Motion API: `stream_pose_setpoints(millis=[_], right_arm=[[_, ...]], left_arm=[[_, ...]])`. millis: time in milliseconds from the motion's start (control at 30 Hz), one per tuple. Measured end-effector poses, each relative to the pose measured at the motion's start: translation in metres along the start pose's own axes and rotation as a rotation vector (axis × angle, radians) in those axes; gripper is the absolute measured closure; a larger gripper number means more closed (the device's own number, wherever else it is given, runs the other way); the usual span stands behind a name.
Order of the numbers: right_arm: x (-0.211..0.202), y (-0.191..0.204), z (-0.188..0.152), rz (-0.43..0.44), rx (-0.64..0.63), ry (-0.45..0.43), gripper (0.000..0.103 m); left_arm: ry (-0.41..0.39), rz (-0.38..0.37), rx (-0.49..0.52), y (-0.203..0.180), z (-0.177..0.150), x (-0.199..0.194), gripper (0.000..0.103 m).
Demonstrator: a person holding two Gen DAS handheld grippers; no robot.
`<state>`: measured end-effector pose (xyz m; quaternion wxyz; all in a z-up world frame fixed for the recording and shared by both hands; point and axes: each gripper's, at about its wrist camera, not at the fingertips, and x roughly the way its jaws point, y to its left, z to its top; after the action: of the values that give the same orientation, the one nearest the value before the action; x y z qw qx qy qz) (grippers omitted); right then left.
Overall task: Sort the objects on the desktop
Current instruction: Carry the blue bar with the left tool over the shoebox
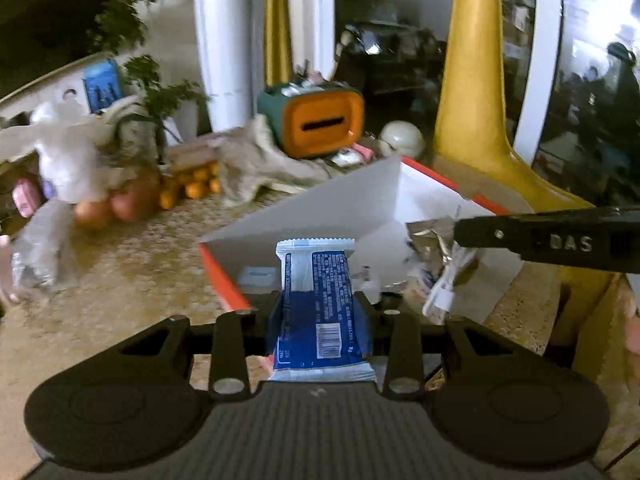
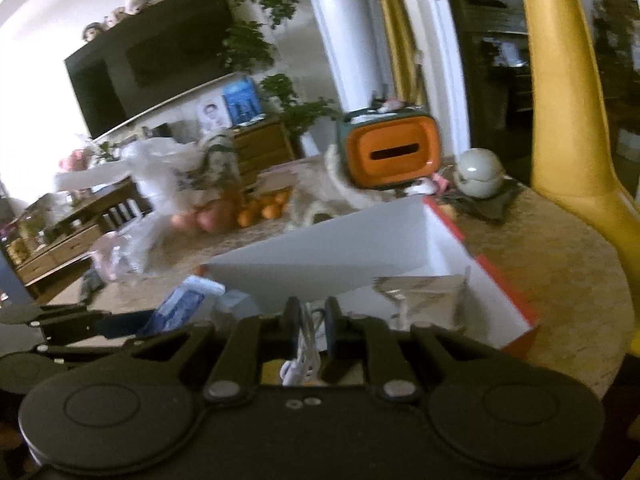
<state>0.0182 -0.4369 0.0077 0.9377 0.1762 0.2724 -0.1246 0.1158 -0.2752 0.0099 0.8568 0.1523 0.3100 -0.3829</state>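
Blue wrapper: your left tongs [image 1: 318, 300] are clenched on a blue and white snack packet [image 1: 316, 300], which stands lengthwise between the fingers, its crimped top end pointing forward over the box.
Left tongs, position: you hold them at the near orange edge of the box, the packet's far end above the box floor.
Right tongs: your right tongs [image 2: 310, 312] are pinched on a white cable [image 2: 302, 356]; in the left view the same cable [image 1: 444, 284] hangs in a loop below the black finger [image 1: 560, 240] reaching in from your right.
Box: an open white box with orange rim [image 1: 424, 196] lies just ahead of both tongs; its tall white wall [image 2: 320, 248] rises beyond your right tongs.
Box contents: a crumpled silver wrapper [image 1: 430, 232] lies inside, just left of your right finger; the other small items are too blurred to name.
Beyond the box: an orange and green container with a slot [image 1: 320, 124], a pale round pot [image 1: 402, 138] to its right, and oranges [image 1: 196, 184] far left of your left tongs.
Surface: a speckled tabletop [image 1: 132, 248] carries everything.
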Motion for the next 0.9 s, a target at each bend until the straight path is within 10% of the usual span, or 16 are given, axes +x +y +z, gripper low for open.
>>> stream_pose_setpoints(millis=[367,533,900], right_arm=[[0.03,-0.03,-0.023,-0.042,0.051,0.109,0.079],[0.023,-0.03,-0.02,-0.03,0.063,0.114,0.066],[-0.014,-0.018,-0.014,0.037,0.026,0.092,0.048]], left_arm=[[0.124,-0.04,0.026,-0.015,-0.009,0.05,0.063],[0.116,-0.035,0.013,-0.016,-0.009,0.047,0.037],[0.061,-0.024,-0.053,-0.02,-0.006,0.005,0.035]])
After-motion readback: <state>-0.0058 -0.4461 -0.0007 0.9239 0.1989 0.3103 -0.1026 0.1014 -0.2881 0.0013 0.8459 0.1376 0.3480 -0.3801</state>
